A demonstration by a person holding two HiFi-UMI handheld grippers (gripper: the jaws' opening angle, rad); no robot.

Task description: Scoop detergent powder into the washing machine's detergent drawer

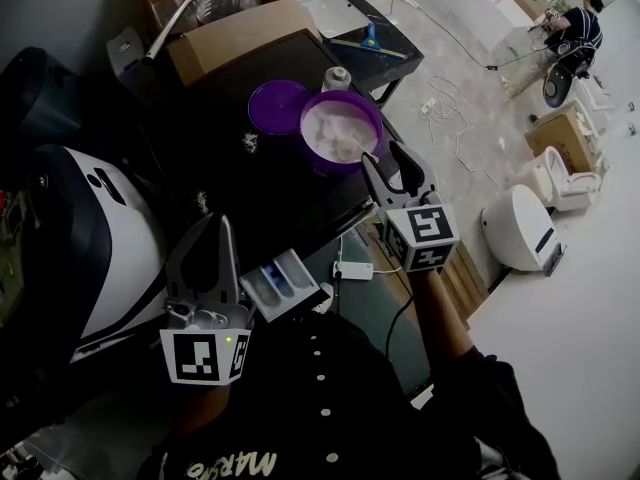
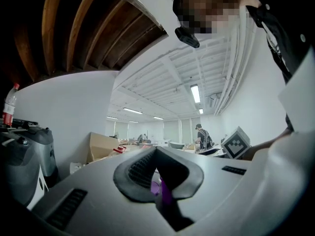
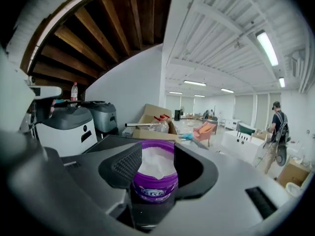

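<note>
standing near the right edge of the black surface (image 1: 225, 158), the open purple tub (image 1: 306, 133) holds white powder (image 1: 335, 130). its lid (image 1: 278, 103) lies just beside it, to the left. the right gripper (image 1: 382, 155) hovers at the tub's near side, tongs spread, nothing pinched. the left gripper (image 1: 218, 230) sits just beside the pulled-out detergent drawer (image 1: 282, 284), which juts out below the front edge. its tongs are pressed together, with an unidentified purple sliver (image 2: 165, 194) in the gap. judgement: the powder is light, loose and spill-prone; hold any scoop by its handle, level.
</note>
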